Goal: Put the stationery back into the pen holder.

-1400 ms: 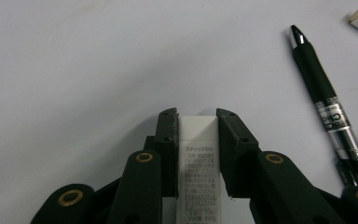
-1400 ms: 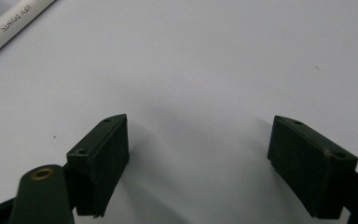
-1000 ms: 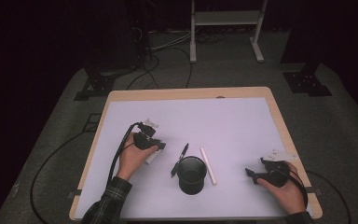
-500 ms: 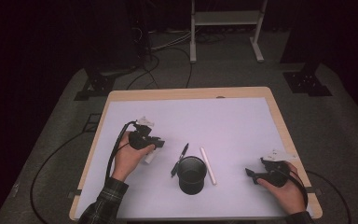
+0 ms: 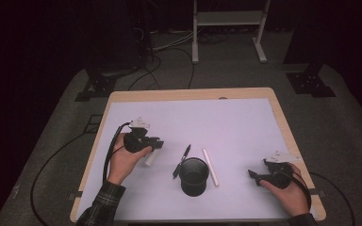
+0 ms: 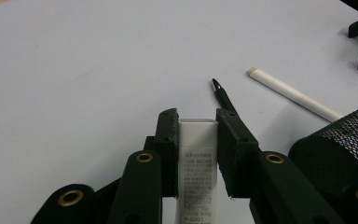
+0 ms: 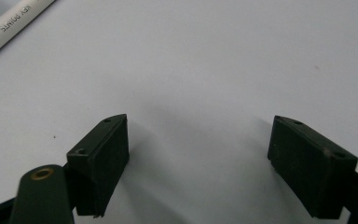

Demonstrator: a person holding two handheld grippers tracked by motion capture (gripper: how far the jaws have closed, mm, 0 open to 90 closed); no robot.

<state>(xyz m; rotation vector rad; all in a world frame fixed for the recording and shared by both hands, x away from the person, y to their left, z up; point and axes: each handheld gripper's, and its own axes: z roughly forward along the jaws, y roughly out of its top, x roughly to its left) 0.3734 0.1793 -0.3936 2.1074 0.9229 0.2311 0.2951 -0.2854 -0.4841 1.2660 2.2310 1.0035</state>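
The white stick [image 6: 196, 168] pinched in my left gripper [image 6: 196, 128] looks like smooth plastic with a printed label. My jaws are matt black with brass-coloured rivets. The black cup [image 6: 349, 140] is fine mesh. The table top [image 5: 226, 117] looks matt and pale, edged in wood.

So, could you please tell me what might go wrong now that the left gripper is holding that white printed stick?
The left gripper clamps the white printed glue stick only near its end, so it could swing or slip loose. The black mesh cup stands close by with a black pen leaning against it, and a careless pass might knock either. The open right gripper is not steadying the cup.
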